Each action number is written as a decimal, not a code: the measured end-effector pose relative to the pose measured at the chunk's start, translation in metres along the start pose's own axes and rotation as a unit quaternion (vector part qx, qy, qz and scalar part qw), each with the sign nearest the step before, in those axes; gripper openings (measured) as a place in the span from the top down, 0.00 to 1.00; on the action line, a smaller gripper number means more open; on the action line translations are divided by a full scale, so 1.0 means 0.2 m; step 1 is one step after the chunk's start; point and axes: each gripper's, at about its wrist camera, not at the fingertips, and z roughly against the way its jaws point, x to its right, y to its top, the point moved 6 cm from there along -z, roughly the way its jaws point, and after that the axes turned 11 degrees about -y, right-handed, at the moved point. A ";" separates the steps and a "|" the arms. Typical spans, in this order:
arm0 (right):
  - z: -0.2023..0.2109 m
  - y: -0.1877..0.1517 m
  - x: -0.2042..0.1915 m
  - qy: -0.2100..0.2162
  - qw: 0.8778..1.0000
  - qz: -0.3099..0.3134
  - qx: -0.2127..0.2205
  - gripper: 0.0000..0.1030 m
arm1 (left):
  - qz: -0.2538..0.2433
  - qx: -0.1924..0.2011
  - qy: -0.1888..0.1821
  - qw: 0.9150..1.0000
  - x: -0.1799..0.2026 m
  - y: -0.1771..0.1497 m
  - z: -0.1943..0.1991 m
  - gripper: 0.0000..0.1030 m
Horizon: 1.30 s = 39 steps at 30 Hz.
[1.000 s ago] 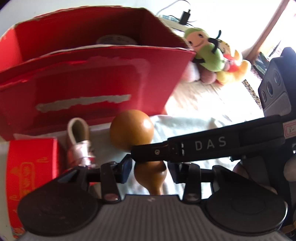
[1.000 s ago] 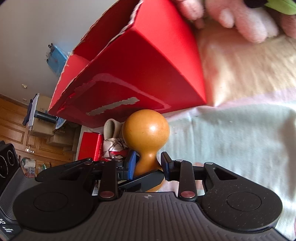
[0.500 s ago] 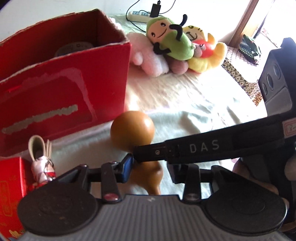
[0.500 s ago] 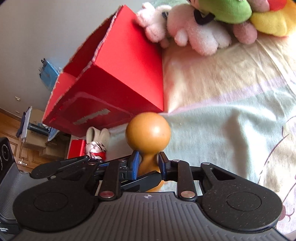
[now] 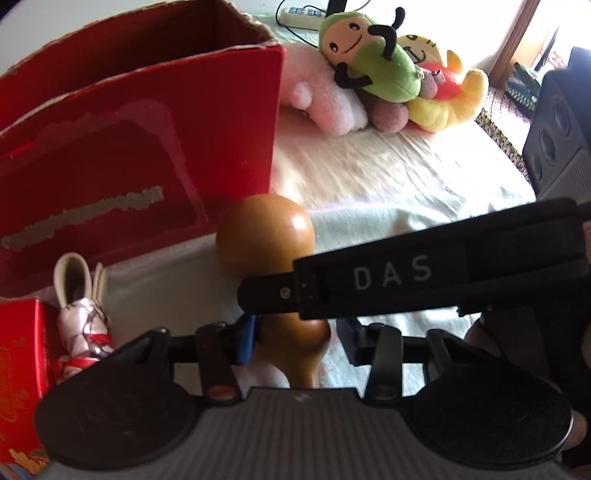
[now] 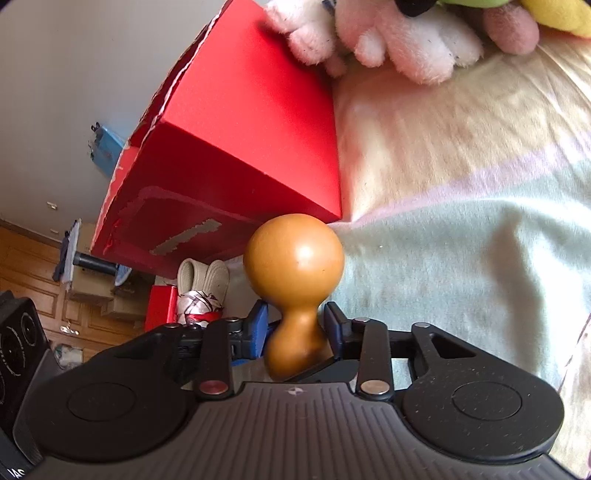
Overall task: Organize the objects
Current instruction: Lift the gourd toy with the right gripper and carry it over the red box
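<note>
An orange-brown gourd (image 5: 266, 236) is held up in front of the big red box (image 5: 147, 129). My left gripper (image 5: 297, 341) is shut on the gourd's small lower bulb. In the left wrist view the right gripper's black finger (image 5: 391, 273), marked DAS, crosses over the gourd's neck. The right wrist view has the gourd (image 6: 295, 254) with its neck between the fingers of my right gripper (image 6: 295, 325). Those jaws are opening, and a gap shows beside the left pad.
The open-topped red box (image 6: 240, 129) stands on the bed sheet (image 5: 388, 177). A small pink shoe (image 5: 79, 306) and a small red carton (image 5: 18, 369) lie left of the gourd. Plush toys (image 5: 369, 62) are piled behind, by a power strip (image 5: 303, 14).
The right jaws squeezed the gourd's neck half a second ago and have since spread. The left view swung right, so the red box slid left and the plush toys came into fuller view.
</note>
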 end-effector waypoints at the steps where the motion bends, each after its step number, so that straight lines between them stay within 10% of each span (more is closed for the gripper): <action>1: 0.01 0.00 -0.01 -0.002 1.000 0.007 0.001 0.67 | -0.006 0.001 0.004 1.000 0.02 0.00 0.01 0.60; 20: 0.60 0.17 -0.08 -0.011 0.986 -0.001 0.165 0.68 | -0.147 0.119 -0.055 0.980 0.38 0.39 0.39 0.60; 28: 0.63 0.40 -0.39 0.001 0.975 0.059 0.215 0.68 | -0.150 0.183 -0.040 0.971 0.19 0.59 0.62 0.60; 39: 0.25 0.62 -0.74 0.019 0.980 0.113 0.164 0.68 | -0.107 0.174 0.000 0.979 -0.29 0.67 0.66 0.60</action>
